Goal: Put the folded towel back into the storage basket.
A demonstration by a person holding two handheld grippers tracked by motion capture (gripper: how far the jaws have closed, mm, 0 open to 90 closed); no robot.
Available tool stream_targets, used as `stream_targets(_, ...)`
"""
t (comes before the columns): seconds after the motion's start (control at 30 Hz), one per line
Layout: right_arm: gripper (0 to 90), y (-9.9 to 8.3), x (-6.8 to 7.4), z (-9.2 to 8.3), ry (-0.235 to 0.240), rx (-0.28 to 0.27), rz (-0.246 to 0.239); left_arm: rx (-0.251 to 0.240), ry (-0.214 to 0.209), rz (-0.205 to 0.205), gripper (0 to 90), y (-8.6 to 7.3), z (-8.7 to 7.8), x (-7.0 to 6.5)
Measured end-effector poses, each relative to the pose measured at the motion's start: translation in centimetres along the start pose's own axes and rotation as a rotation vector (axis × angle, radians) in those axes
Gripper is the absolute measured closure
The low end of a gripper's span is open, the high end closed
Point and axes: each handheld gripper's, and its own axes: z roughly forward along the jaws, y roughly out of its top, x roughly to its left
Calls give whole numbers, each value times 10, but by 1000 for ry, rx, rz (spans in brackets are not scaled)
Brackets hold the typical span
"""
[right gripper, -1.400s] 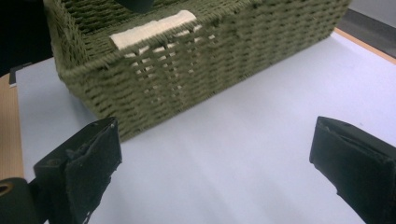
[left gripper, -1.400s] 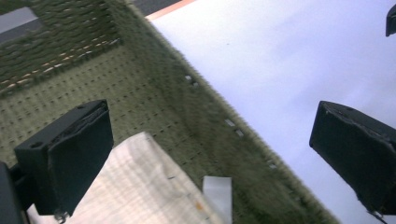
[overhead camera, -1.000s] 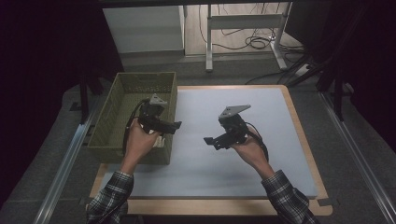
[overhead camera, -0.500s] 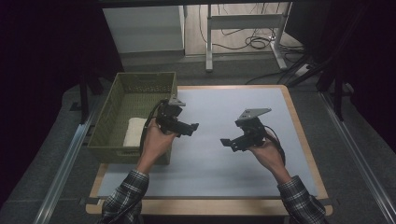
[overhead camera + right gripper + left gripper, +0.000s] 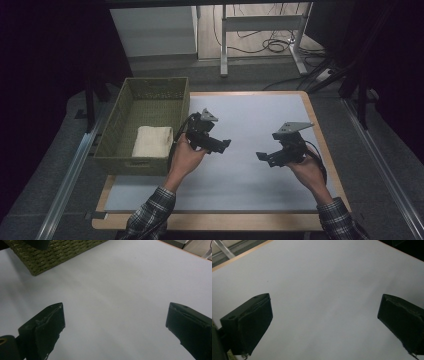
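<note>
Your left tongs (image 5: 223, 144) and right tongs (image 5: 261, 156) both gape wide, gripping nothing, above the white surface (image 5: 250, 175). Folded cream cloth (image 5: 152, 141) lies inside the woven basket (image 5: 120, 119), just beside your left hand (image 5: 186, 156).

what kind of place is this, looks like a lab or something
Probably a lab or recording workspace: a white-topped table with a woven basket sits on grey flooring beside metal rails, with loose cables behind.

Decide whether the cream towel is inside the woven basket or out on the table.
Inside. The folded towel lies on the floor of the basket, within its woven walls, at the near end.
</note>
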Motion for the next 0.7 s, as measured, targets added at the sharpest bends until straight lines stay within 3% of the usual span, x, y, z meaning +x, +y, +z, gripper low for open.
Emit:
stream_targets(0.27,23,-17,-2,-13,-10,6,12,-2,-18,8,1,-12,6,-17)
stream_targets(0.53,23,-33,3,-20,-22,14,5,-5,-30,5,2,-37,9,-29)
stream_targets(0.7,23,-45,8,-22,-32,16,2,-6,-17,14,2,-54,10,-36)
